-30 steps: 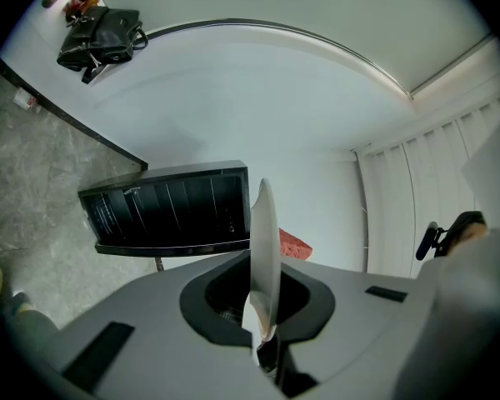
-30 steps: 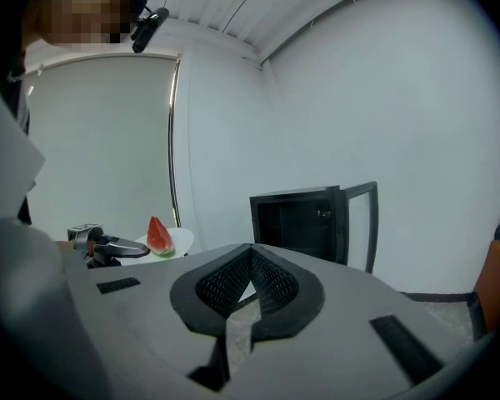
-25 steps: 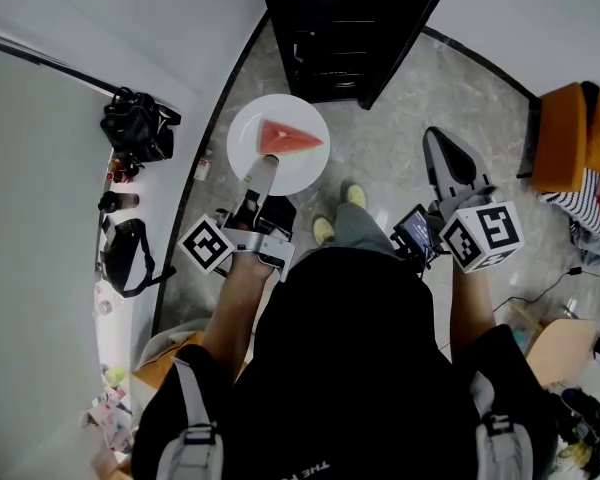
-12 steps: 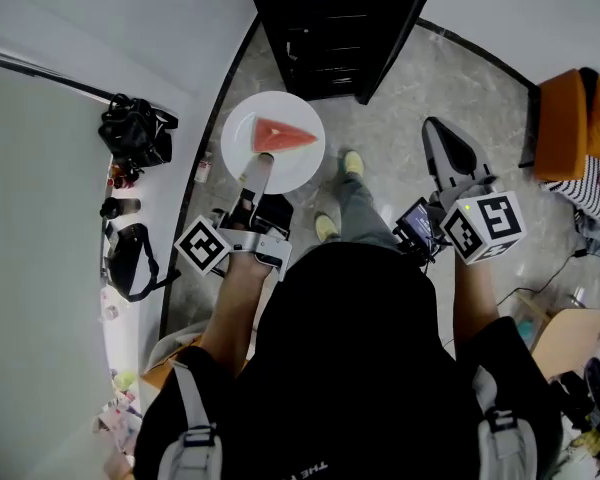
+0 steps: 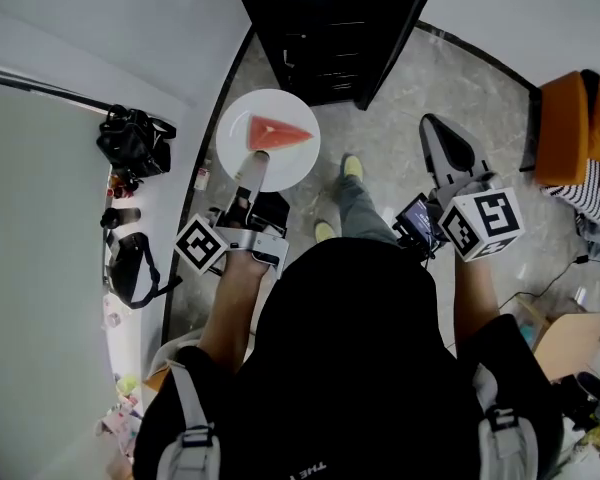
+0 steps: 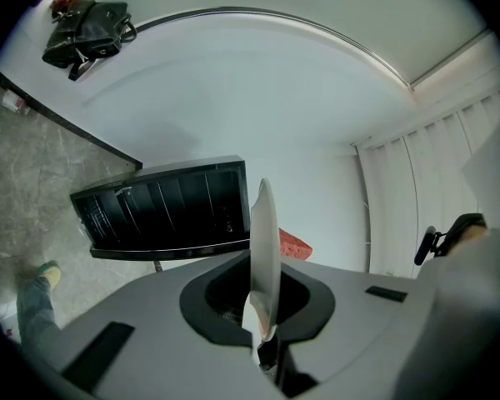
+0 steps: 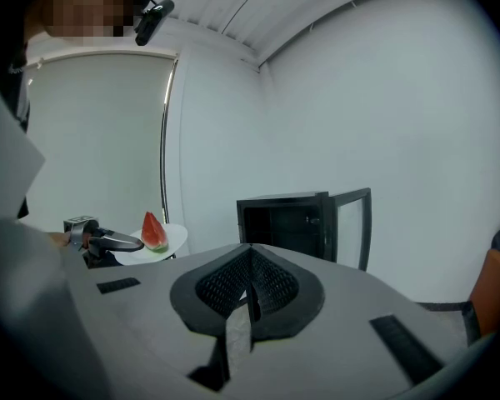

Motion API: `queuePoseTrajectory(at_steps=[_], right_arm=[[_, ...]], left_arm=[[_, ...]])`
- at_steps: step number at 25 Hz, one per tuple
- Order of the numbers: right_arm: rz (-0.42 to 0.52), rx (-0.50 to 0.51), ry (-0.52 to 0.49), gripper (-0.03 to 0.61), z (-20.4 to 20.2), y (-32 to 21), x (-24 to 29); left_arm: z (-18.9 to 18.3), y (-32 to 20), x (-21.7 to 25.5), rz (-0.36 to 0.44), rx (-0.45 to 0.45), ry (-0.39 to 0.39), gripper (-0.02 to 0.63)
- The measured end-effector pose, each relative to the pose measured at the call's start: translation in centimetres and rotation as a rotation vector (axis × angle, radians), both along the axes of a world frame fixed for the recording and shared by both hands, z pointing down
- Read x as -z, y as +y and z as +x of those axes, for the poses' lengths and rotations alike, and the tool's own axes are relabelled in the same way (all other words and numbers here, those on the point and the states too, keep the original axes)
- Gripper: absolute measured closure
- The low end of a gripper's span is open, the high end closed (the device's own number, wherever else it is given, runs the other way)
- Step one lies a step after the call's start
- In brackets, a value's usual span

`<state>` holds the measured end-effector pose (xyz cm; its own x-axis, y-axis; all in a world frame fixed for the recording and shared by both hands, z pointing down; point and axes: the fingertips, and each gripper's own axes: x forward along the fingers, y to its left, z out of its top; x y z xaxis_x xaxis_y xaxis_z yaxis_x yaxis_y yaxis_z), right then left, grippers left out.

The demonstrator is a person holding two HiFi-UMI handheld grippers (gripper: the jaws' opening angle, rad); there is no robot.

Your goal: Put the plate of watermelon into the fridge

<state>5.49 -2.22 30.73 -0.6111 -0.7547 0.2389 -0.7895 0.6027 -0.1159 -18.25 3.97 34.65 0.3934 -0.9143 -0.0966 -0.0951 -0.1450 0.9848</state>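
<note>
Plate [image 5: 282,164] nearer fridge [image 5: 330,28], rim between left fingers [image 5: 248,180]

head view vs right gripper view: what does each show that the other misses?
Head view only: the person's shoes, a black bag at left, an orange chair. Right gripper view only: the ceiling, and the right tool seen head-on, jaws together with nothing between. Both: the plate with the watermelon wedge, gripped at its rim by the left tool, and the black fridge.
</note>
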Motion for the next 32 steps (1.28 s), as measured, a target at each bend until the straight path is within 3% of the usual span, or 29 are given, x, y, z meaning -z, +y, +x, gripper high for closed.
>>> queuePoseTrajectory(at_steps=[13,32], right_arm=[[-0.032,0.064,-0.007,0.571,-1.7,-9.8,-1.1],[-0.055,0.086,-0.017,0.571,-0.4,-20.8,-1.1]], left_arm=[[1.5,-9.0,-1.2,-0.040,-0.011,-0.001,0.601],[2.9,-18.5,-1.4,-0.082,0.030,-0.019,0.601]])
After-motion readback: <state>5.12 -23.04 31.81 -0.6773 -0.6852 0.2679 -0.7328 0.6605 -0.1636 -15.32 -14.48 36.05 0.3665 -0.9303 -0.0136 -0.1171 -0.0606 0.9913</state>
